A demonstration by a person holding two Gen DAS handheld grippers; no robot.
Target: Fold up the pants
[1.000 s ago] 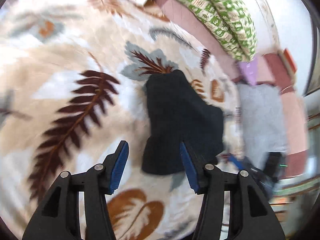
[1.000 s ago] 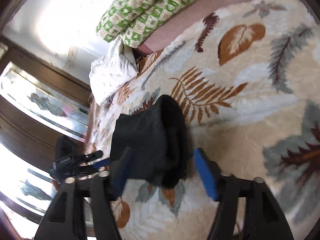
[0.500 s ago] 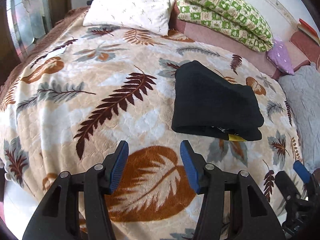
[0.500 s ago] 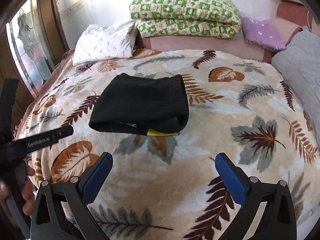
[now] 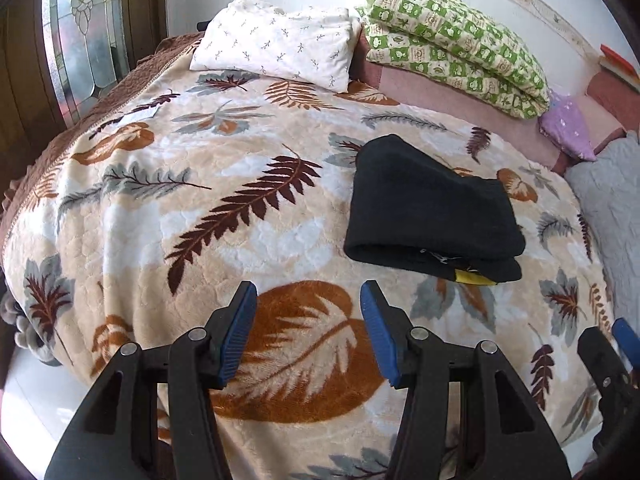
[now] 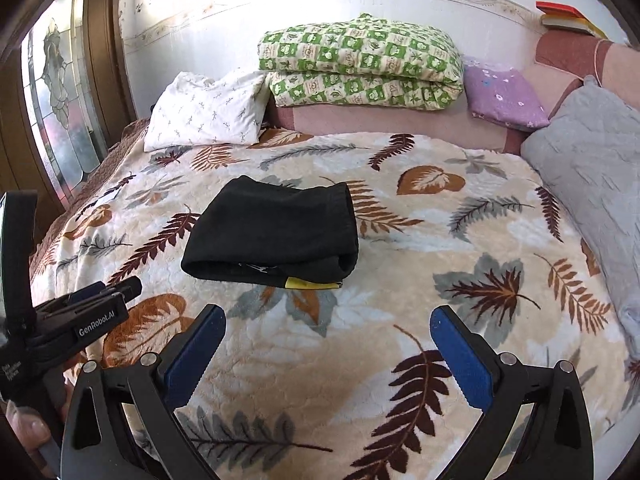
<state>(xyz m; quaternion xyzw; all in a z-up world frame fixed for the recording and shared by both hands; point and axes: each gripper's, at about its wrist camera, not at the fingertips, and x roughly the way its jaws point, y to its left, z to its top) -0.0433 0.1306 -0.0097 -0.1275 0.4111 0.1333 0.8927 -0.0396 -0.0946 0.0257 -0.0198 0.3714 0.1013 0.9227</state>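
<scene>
The black pants (image 5: pixel 428 212) lie folded into a compact rectangle on the leaf-patterned blanket (image 5: pixel 200 200), with a yellow tag at their near edge. They also show in the right wrist view (image 6: pixel 276 232). My left gripper (image 5: pixel 308 332) is open and empty, held back from the pants near the bed's front edge. My right gripper (image 6: pixel 326 356) is wide open and empty, also short of the pants. The left gripper's body (image 6: pixel 80 312) shows at the left of the right wrist view.
A white pillow (image 6: pixel 208 112), a folded green checked quilt (image 6: pixel 360 64) and a purple cushion (image 6: pixel 504 96) lie at the head of the bed. A grey quilted cover (image 6: pixel 592 168) lies on the right. A glass-panelled wooden door (image 6: pixel 60 100) stands left.
Both grippers have pulled back from the pants towards the bed's front edge and levelled out. The right gripper has let go of the pants and opened wide. The pants lie still.
</scene>
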